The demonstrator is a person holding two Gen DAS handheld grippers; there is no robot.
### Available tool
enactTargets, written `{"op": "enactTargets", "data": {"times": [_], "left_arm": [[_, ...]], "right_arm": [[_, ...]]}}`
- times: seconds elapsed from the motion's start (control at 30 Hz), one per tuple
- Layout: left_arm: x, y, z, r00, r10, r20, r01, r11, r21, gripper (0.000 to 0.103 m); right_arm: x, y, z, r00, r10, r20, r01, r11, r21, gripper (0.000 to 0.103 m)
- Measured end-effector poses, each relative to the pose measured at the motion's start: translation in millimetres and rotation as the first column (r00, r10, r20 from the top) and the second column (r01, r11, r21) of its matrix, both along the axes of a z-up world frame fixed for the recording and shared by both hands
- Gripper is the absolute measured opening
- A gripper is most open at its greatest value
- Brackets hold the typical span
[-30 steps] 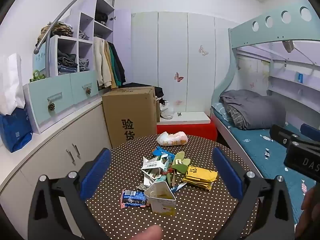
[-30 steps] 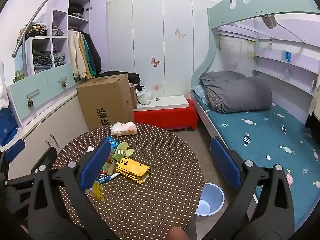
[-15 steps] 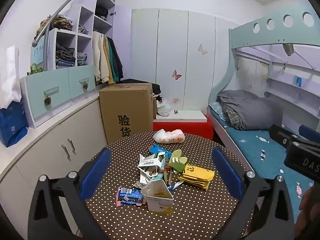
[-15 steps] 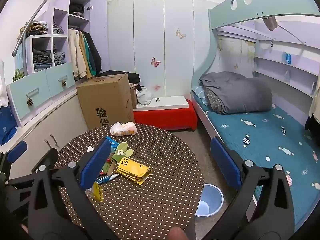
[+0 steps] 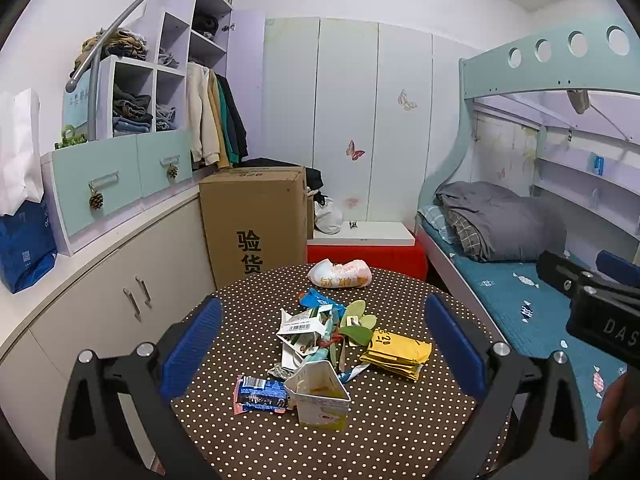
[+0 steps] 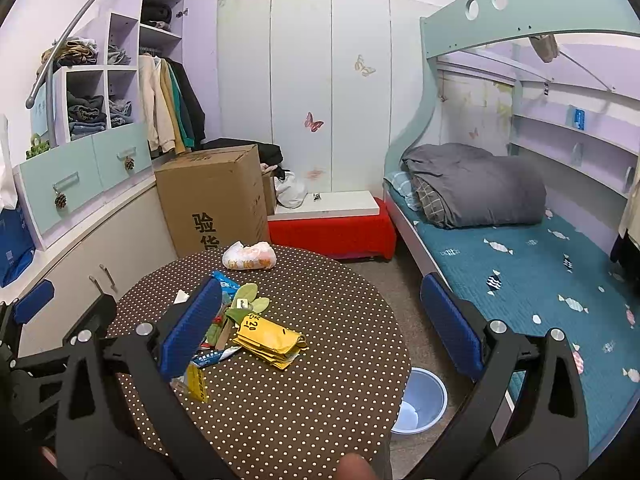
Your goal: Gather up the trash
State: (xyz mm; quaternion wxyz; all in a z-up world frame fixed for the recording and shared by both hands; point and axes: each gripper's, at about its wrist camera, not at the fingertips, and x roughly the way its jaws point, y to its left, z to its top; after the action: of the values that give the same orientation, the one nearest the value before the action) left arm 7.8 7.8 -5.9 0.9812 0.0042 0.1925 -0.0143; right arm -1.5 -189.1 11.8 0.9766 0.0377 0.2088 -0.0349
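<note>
Trash lies piled on a round brown polka-dot table (image 5: 400,432): an open white carton (image 5: 318,398), a dark blue wrapper (image 5: 260,394), a yellow packet stack (image 5: 398,354), green leaf-shaped scraps (image 5: 358,326), torn paper with a barcode (image 5: 300,326) and a crumpled white bag (image 5: 340,274) at the far edge. My left gripper (image 5: 324,344) is open and empty above the pile. My right gripper (image 6: 320,332) is open and empty over the table's (image 6: 320,400) right half; the yellow packets (image 6: 270,338) lie below it. A blue bin (image 6: 420,400) stands on the floor to the table's right.
A large cardboard box (image 5: 254,220) stands behind the table. White cabinets (image 5: 100,300) run along the left. A red bench (image 6: 332,232) and a bunk bed with a grey duvet (image 6: 476,186) are at the back and right.
My left gripper has tilted slightly, so the trash pile sits a little lower and left in its view. The right gripper has barely moved. Both stay open.
</note>
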Motion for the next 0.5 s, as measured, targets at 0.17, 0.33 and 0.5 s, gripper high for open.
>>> {"op": "enactTargets", "data": {"times": [0.17,0.33,0.5], "left_arm": [[0.9,1.1,-0.3,1.0,-0.002,0.0,0.002,1.0,-0.002,0.099],[1.2,1.5,0.3,1.0,-0.003,-0.001,0.003,1.0,-0.005,0.099],[1.1,1.8,-0.2,1.0,-0.003,0.0,0.003,1.0,-0.004,0.099]], "right_arm": [[0.3,0.4,0.1,1.0,0.001,-0.001,-0.001,1.0,0.001,0.097],[1.1,1.3,-0.7,1.0,0.001,-0.004,-0.001,1.0,0.0,0.097],[4.6,3.5,-3.4,1.0,0.001,-0.007,-0.001,1.0,-0.003,0.097]]}}
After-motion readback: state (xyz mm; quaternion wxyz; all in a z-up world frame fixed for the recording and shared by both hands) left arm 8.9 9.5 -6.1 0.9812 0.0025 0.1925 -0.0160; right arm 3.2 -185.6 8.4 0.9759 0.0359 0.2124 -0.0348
